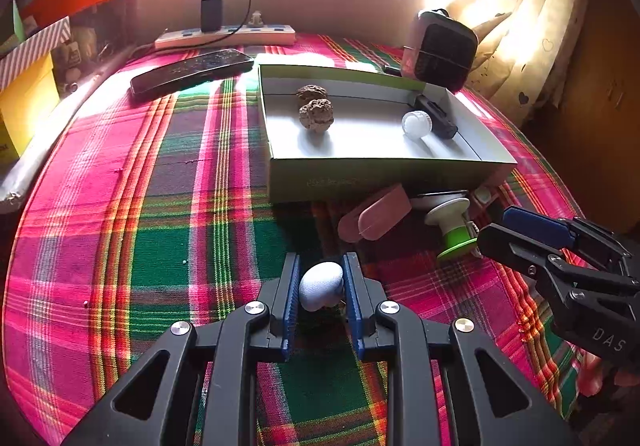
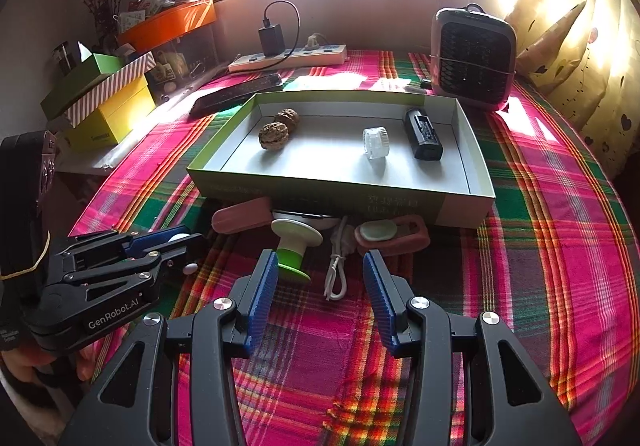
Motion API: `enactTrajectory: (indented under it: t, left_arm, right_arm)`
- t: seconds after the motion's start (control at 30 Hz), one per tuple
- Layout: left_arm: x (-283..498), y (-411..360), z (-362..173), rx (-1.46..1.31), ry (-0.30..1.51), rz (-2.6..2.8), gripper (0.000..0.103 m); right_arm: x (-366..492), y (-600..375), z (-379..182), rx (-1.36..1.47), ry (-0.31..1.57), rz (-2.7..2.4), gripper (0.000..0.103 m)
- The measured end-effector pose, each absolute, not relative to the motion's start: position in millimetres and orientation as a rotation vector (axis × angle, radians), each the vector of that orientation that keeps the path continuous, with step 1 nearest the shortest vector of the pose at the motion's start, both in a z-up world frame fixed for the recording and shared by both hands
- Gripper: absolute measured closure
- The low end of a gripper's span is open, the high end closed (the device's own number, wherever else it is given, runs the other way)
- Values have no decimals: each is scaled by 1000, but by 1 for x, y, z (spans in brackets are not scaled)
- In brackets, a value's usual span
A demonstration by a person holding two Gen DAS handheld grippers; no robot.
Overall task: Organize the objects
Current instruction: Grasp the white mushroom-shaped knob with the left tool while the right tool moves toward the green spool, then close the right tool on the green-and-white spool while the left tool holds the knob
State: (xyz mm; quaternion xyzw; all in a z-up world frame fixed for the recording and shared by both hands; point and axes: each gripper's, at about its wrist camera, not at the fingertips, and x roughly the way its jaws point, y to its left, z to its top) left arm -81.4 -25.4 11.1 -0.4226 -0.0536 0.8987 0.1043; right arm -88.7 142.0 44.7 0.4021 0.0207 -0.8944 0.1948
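Your left gripper [image 1: 321, 288] is nearest, its blue pads clamped on a small white rounded object [image 1: 320, 290] just above the plaid cloth [image 1: 168, 206]. Beyond it to the left lies a dark phone [image 1: 192, 72], with a white power strip [image 1: 224, 38] behind. Moving right, the shallow open box [image 1: 380, 182] holds two walnuts [image 1: 315, 111], a clear little jar [image 1: 417, 124] and a black battery pack [image 1: 436, 116]. Just in front of the box sit a pink case [image 1: 376, 218] and a green-and-white spool [image 1: 454, 230]. Your right gripper [image 2: 320, 286] has its jaws apart with nothing between them, the spool [image 2: 296, 246] just beyond its left pad and a white cord [image 2: 338, 270] ahead of the gap. A small heater [image 2: 472, 58] stands at the far right.
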Motion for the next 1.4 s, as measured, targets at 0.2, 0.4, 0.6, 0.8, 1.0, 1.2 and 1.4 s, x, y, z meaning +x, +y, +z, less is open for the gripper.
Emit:
enactTrajectory:
  t: [0.2, 0.4, 0.6, 0.8, 1.0, 1.2, 1.4]
  left_arm:
    - [-77, -37, 10, -1243, -192, 2659, 83]
    - [-78, -41, 10, -1238, -221, 2646, 83]
    - [-78, -44, 9, -1233, -246, 2631, 83]
    - [-79, -46, 9, -1231, -264, 2623, 83]
    - [-79, -46, 9, -1230, -265, 2622, 83]
    - [-79, -46, 9, -1231, -260, 2625, 83]
    - [-79, -46, 9, -1232, -253, 2627, 83]
  right_arm:
    - [-92, 126, 43, 1118, 84, -2472, 57]
    - [-102, 119, 35, 1166, 87, -2471, 57]
    - [-107, 116, 28, 1200, 84, -2454, 57]
    - [-109, 113, 22, 1217, 91, -2442, 57]
    - [-108, 111, 22, 1210, 93, -2446, 62]
    - [-108, 114, 21, 1204, 92, -2456, 69]
    - [-107, 115, 21, 1201, 79, -2452, 69]
